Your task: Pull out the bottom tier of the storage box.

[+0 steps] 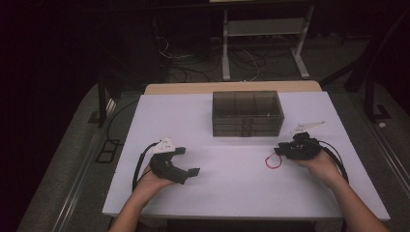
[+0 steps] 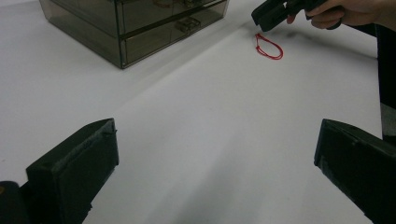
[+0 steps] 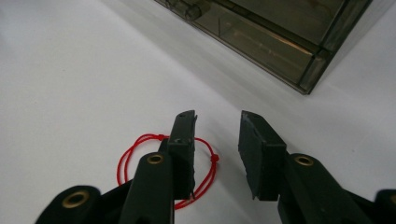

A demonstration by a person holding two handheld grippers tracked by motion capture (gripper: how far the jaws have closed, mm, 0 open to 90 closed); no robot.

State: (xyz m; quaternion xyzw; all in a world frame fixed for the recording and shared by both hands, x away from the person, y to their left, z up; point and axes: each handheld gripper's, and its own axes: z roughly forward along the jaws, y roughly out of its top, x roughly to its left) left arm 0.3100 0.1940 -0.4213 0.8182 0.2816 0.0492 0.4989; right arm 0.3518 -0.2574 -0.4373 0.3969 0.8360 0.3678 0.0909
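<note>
Right now we see a red cord loop (image 1: 272, 160) lying flat on the white table (image 1: 232, 193), toward its right edge and closer to the near edge than the far one. In the right gripper view the loop (image 3: 140, 161) sits partly under one black jaw, with a small knot showing on its far side. Our right gripper (image 1: 280, 151) hangs just over the loop, its tips pointing toward the table's left edge. Its jaws stand partly apart with a clear gap between them, and nothing is pinched; the cord lies on the table beneath one jaw, not between the pads. From the left gripper view we see the same loop (image 2: 269, 47) just below the tips of that right gripper (image 2: 266, 14).

Our left gripper (image 1: 188, 162) rests low near the left part of the near edge, well apart from the loop. Its jaws are spread wide with bare table between them.

A smoky clear drawer box (image 1: 247, 113) stands near the middle of the far edge, just beyond the loop and to its left. Its drawers look pushed in. A white gripper plate (image 1: 307, 127) shows above our right hand (image 1: 319, 162).
</note>
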